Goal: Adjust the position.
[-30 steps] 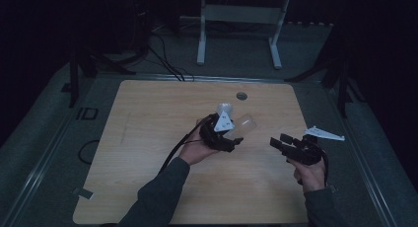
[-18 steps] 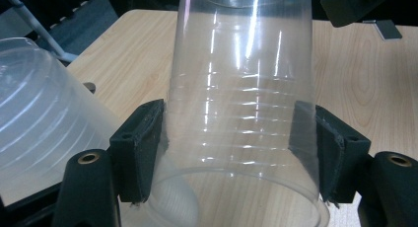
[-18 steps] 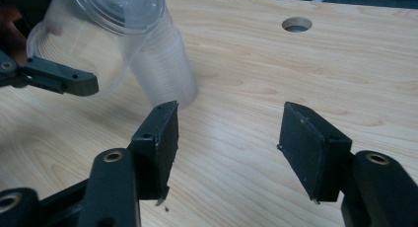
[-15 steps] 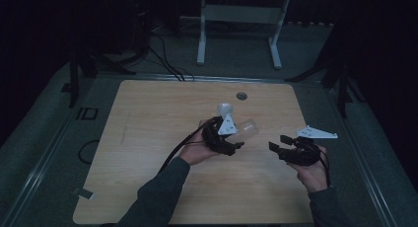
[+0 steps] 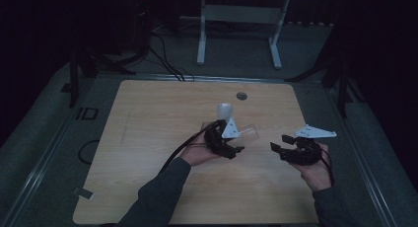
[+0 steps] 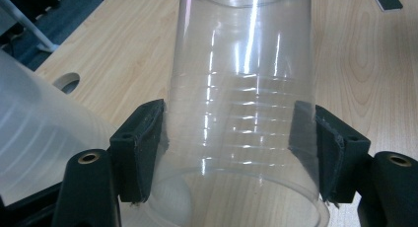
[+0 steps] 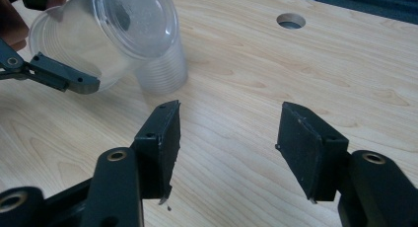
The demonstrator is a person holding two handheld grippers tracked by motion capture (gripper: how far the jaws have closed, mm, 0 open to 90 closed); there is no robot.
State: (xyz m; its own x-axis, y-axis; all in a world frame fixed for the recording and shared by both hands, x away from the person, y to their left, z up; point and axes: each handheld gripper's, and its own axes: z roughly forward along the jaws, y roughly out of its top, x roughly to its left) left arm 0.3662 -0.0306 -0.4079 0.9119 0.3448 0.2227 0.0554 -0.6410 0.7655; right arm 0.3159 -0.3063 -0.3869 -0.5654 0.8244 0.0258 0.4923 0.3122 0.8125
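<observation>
Since the clear cup [image 6: 241, 89] is thin plastic, I'd expect it light, slick and easy to crush. Left gripper [image 6: 231, 153] clamps its wall near the rim, above table [image 5: 148, 138] centre; frosted cup [image 5: 225, 110] stands at its 12 o'clock. Right gripper [image 7: 226, 138], at 3 o'clock, has just been closing, nothing between jaws. Grab near base, gently.

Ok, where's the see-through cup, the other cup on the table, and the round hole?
clear cup [image 6: 241, 89], left gripper view, on its side wall.
frosted cup [image 5: 225, 110], high view, on its upturned end.
hole [image 7: 291, 21], right gripper view, on its dark middle.
</observation>
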